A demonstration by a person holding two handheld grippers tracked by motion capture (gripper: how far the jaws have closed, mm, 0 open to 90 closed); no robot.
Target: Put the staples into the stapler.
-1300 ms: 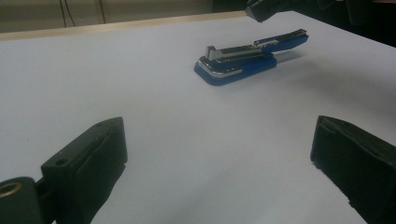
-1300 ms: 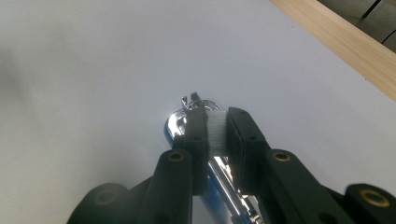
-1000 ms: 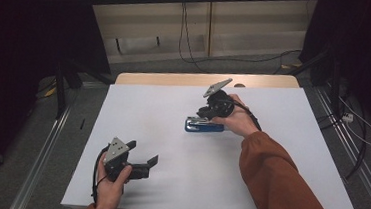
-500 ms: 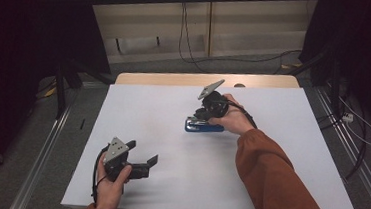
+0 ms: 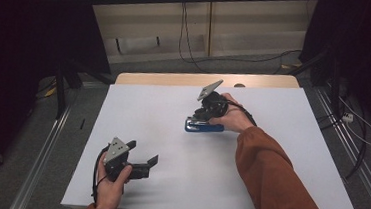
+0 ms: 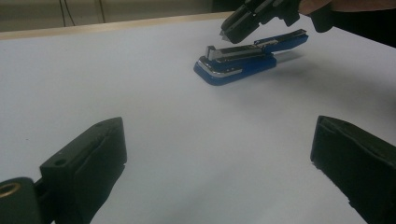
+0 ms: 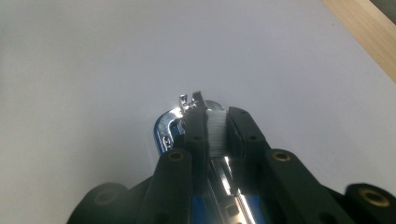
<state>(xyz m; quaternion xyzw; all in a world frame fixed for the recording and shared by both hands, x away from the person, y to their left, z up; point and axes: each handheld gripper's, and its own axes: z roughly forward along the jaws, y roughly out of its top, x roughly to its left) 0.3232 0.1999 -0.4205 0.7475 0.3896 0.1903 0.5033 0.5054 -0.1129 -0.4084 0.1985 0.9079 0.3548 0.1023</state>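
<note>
Where the right gripper reaches down over the blue stapler, its jaws stand close together with a narrow strip of the stapler's metal top between them, as the right gripper view shows; whether they actually pinch it or only straddle it I cannot tell. From the left gripper view the same gripper hangs just above the stapler's raised upper arm, tips pointing down at its front end. The stapler lies flat on the white table, a little beyond the middle and toward the person's right, its blue base touching the surface.

The left gripper rests low on the near left part of the table, held in the left hand, its jaws wide apart with nothing between them; in its own view the two black jaws frame bare white table, well apart from the stapler.

Compared with half a second ago, the right gripper has hardly shifted, staying over the stapler with the right hand a touch lower; the left gripper and the stapler lie where they were.

Counted: two grippers, two hands, one stapler, one table
</note>
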